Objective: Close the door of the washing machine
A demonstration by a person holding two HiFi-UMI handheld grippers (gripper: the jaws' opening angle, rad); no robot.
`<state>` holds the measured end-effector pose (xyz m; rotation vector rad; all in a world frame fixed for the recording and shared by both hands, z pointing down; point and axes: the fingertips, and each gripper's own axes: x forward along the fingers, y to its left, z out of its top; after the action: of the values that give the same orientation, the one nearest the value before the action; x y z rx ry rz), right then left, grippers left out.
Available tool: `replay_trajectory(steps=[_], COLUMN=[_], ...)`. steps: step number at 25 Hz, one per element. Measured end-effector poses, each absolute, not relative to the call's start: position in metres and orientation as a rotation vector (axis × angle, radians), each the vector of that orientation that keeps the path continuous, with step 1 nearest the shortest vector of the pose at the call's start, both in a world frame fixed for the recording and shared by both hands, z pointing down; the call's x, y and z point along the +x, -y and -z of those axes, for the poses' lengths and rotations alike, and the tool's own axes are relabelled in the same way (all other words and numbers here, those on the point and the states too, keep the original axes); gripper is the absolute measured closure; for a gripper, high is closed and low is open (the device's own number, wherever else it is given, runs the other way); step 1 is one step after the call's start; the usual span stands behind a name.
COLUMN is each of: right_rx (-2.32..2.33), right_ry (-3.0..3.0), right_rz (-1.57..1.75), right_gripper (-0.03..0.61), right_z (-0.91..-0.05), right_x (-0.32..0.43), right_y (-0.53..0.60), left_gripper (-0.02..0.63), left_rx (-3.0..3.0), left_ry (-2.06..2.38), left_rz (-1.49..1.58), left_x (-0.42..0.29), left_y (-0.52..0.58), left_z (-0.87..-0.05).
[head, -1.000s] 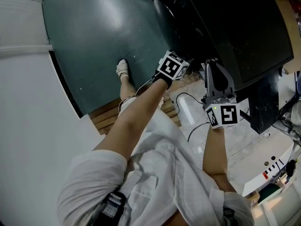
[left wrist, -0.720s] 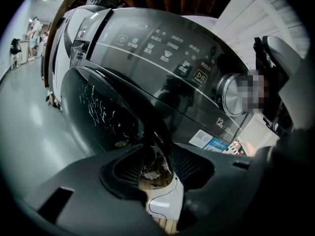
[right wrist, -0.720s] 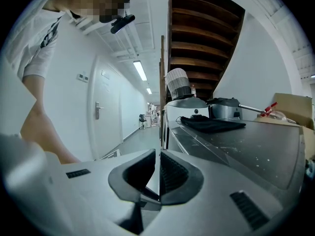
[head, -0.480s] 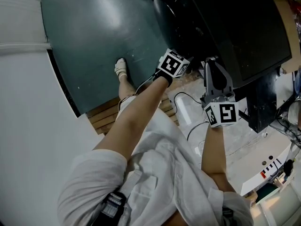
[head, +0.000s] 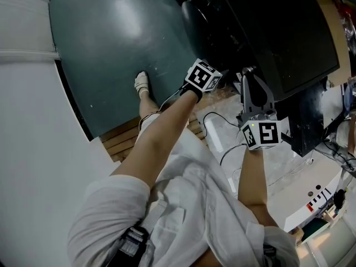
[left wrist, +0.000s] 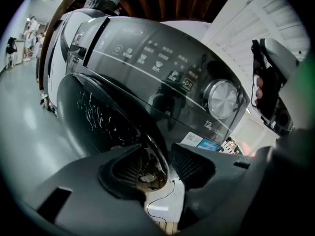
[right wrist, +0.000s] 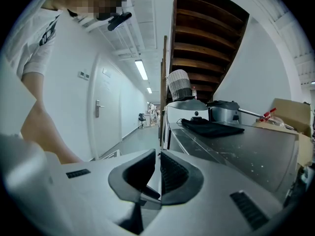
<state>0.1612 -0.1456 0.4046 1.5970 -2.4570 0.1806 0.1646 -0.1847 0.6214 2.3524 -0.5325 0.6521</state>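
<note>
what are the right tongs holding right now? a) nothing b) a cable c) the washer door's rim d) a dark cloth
a: in the right gripper view the right tongs have their jaws almost together, and nothing sits in the thin slit between them.

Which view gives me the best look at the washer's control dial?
The left gripper view: the silver dial faces the camera on the glossy control panel. The head view shows only the dark top of the washing machine, with no dial; the right gripper view shows no dial either.
</note>
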Motion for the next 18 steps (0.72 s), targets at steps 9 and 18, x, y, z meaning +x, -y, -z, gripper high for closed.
replay_trajectory(steps=[9,18], right_rx=[1.607,1.6], right_ry=[2.493,2.566], right_rz=[-0.166,-0.12], right_gripper=[0.545,0.545], right_z=[-0.388,-0.359], right_x=[0.145,0.126], right_y=[0.137,0.135], left_gripper=[0.425,0.439], left_rx=[2.444,2.536], left_ry=[0.593,0.813], left_rz=[-0.584,-0.433], left_x=[0.112,0.006], left_y=[0.186,0.193], left_z=[-0.563,-0.474])
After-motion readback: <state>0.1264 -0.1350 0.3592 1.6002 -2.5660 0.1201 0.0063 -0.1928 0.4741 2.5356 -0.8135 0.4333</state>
